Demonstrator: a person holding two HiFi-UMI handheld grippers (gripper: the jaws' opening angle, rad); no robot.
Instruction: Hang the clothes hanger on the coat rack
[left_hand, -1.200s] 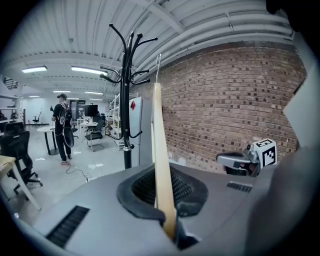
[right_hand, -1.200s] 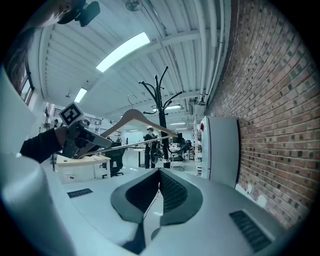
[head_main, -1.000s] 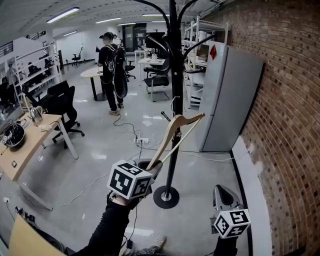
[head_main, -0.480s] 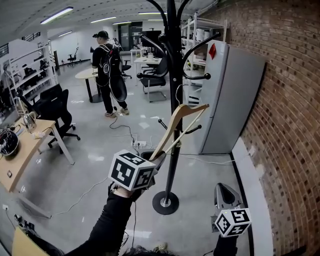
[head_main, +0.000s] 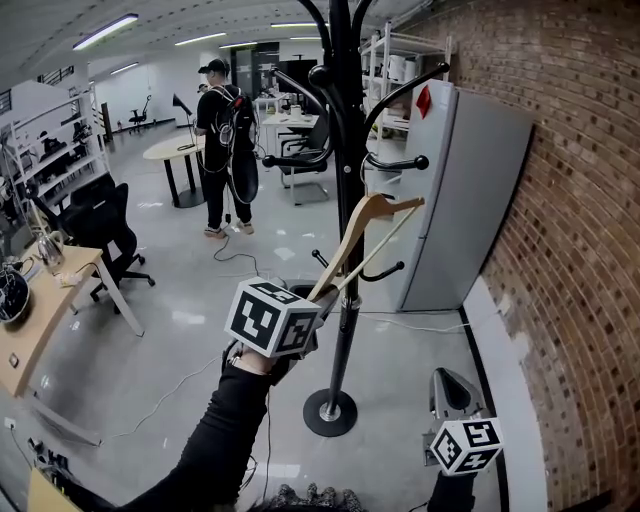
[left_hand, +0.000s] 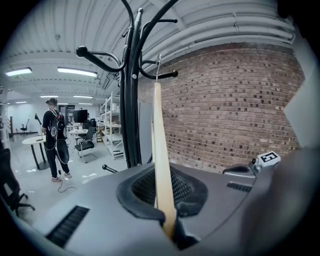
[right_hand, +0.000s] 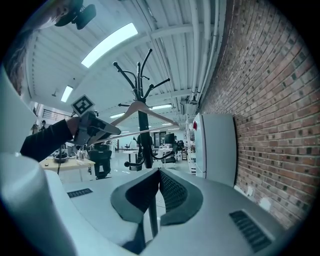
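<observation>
Clamping 1 corner of the wooden clothes hanger, the left gripper has its 2 jaws pressed hard on the wood, which rises straight up and away from between the pads. The metal hook sits at the hanger's far tip, high above the claw. In the left gripper view that hook lies right against 1 upper arm of the black coat rack, but whether it touches or only overlaps cannot be told. The rack's pole stands just left of the hanger and beyond the jaws. In the head view the hanger slants up and to the right from the claw, crossing in front of the pole, its far end just beneath a knobbed peg. The hook itself is too thin to pick out there, and the rack's top is cut off by the frame edge. The right gripper is empty, its jaw tips meeting with nothing between them. It sits low and well apart from the hanger, to the right of the left claw and nearer the brick wall. Its own view shows the whole triangle of the hanger ahead and above, held up by the left claw — the hook lost against the pole behind. A white fridge stands beyond the rack, and a person stands far behind.
</observation>
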